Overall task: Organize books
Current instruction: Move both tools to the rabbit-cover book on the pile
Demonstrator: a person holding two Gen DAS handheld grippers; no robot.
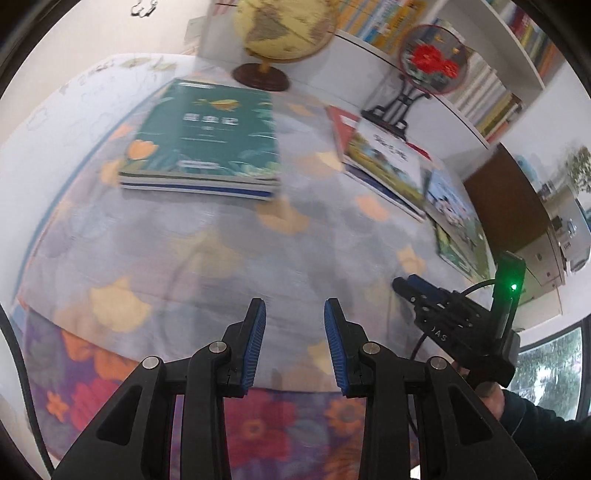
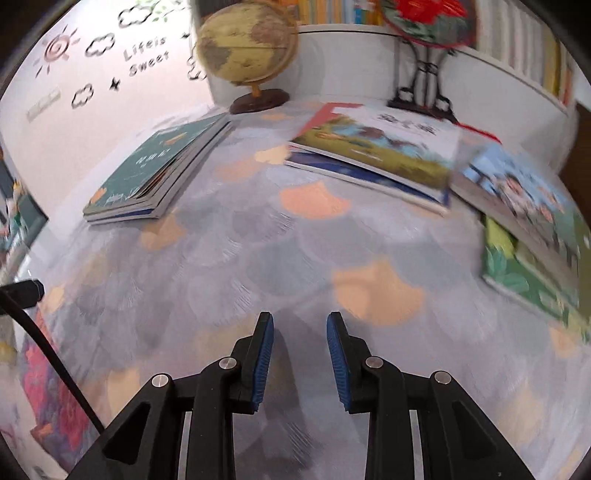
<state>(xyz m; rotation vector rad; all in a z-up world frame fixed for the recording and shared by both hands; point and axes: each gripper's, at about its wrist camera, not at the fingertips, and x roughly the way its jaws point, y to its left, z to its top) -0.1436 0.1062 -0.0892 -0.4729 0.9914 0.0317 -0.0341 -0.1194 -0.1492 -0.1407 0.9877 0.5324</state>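
Two hand-held grippers hover over a bench (image 2: 258,258) draped in a flower-print cloth, both empty. The left gripper (image 1: 294,306) has its blue-padded fingers a narrow gap apart with nothing between them, and so does the right gripper (image 2: 300,319). A tidy stack topped by a green book (image 1: 207,133) lies ahead and slightly left of the left fingers, its long axis running away toward the globe (image 1: 280,26). The loose books still to be gathered (a landscape picture book (image 2: 376,147) on a blue one, then a blue cartoon book (image 2: 524,195) and a green-covered one (image 2: 517,273)) sprawl to the right, overlapping, long edges slanting across the cloth. The right gripper looks the nearer to that scatter, which lies ahead and to the right of its fingers.
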